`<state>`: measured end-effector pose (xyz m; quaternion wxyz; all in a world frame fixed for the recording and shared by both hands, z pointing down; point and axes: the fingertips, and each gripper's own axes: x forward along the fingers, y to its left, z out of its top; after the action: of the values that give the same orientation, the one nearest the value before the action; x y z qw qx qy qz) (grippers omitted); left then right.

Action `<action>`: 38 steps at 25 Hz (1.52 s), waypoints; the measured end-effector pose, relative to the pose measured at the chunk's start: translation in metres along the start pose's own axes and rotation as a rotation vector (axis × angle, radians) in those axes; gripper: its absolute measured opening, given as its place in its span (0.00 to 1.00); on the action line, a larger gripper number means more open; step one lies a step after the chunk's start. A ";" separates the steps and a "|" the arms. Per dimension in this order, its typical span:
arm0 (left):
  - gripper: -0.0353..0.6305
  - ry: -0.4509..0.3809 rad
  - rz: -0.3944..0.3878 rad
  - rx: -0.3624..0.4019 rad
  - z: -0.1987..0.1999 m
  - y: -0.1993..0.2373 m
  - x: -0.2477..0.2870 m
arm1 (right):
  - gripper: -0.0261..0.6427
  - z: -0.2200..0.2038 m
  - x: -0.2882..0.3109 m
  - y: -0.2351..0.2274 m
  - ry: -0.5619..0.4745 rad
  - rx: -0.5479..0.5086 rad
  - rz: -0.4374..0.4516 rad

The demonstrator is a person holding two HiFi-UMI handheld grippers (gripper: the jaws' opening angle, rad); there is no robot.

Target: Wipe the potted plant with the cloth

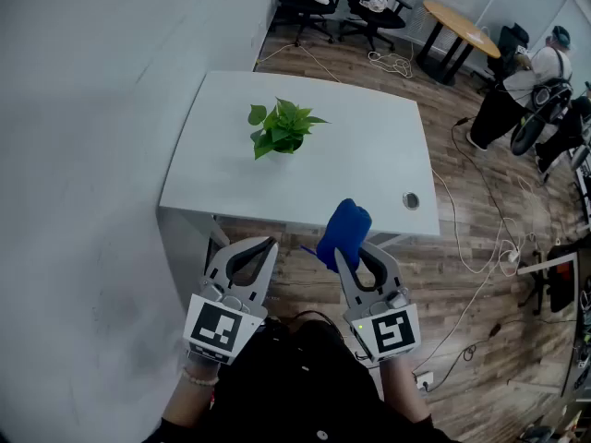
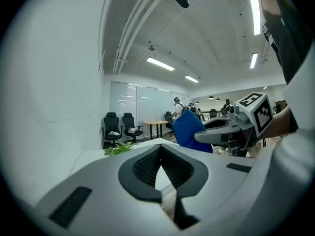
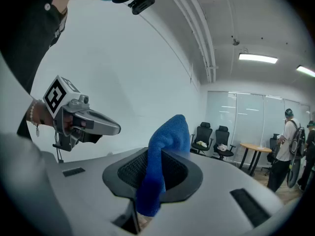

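Observation:
A small green potted plant stands in the middle of a white table; the left gripper view shows its leaves low and far off. Both grippers are held in front of the table's near edge, well short of the plant. My left gripper is shut with nothing between its jaws. My right gripper is shut on a blue cloth, which sticks up past the jaws. The cloth also shows in the left gripper view.
A grey wall runs along the left of the table. A cable grommet sits near the table's front right corner. Black office chairs and a round wooden table stand behind. A person is at far right; cables cross the floor.

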<state>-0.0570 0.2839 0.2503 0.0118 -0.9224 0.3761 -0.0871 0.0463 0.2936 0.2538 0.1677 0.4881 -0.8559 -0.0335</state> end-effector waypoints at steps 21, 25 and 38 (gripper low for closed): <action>0.07 -0.013 -0.018 -0.023 -0.003 0.000 -0.016 | 0.18 0.006 -0.007 0.012 -0.003 0.006 -0.051; 0.07 -0.014 -0.025 -0.020 -0.005 0.003 -0.024 | 0.18 0.008 -0.009 0.017 -0.002 -0.002 -0.067; 0.07 0.015 0.029 -0.080 -0.018 0.018 -0.033 | 0.18 -0.010 -0.004 0.015 0.044 -0.001 -0.075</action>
<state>-0.0959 0.2945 0.2610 -0.0266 -0.9159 0.3927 -0.0787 0.0392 0.3057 0.2652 0.1855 0.5202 -0.8331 -0.0294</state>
